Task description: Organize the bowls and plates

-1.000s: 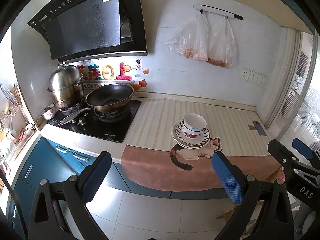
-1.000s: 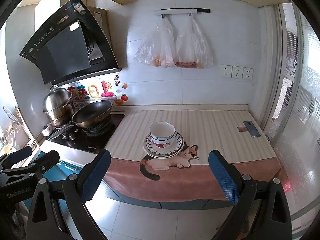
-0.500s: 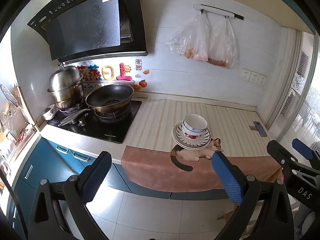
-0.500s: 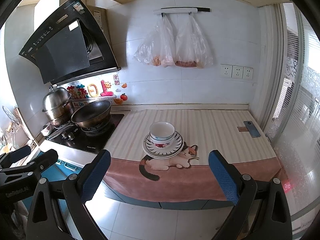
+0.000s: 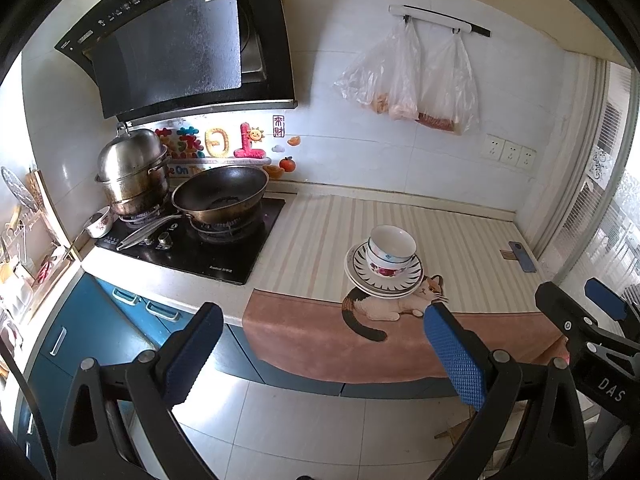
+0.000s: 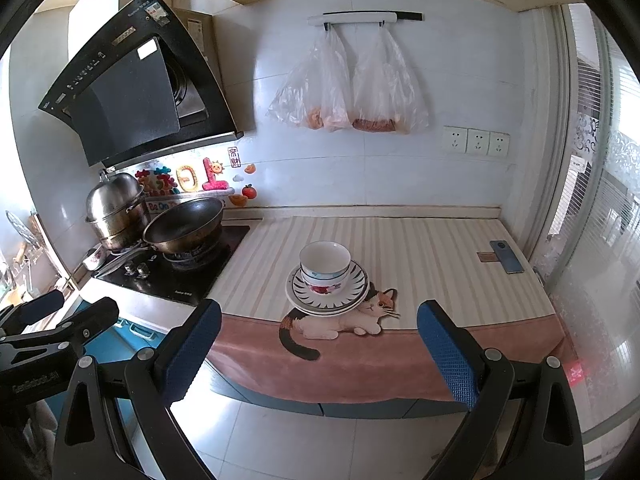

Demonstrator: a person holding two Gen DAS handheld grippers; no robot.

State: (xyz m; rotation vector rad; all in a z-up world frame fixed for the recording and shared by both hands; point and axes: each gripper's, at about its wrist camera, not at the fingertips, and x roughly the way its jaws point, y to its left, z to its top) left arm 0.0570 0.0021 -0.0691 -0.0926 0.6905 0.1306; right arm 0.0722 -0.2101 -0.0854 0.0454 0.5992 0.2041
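A white bowl with a floral band (image 5: 391, 251) (image 6: 325, 266) stands on a stack of patterned plates (image 5: 360, 276) (image 6: 356, 294) near the front of the striped counter, over a cat-print cloth. My left gripper (image 5: 324, 340) is open and empty, held off the counter above the floor, well short of the stack. My right gripper (image 6: 320, 336) is open and empty too, also back from the counter edge. Each gripper shows at the edge of the other's view.
A black stove (image 5: 192, 248) with a wok (image 5: 220, 196) and a steel steamer pot (image 5: 132, 172) is on the left. A small bowl (image 5: 98, 222) sits by the stove. A phone (image 6: 507, 256) lies at the counter's far right. Plastic bags (image 6: 348, 88) hang on the wall.
Both views have shifted very slightly; the stack sits a touch nearer. Both grippers stay open and empty.
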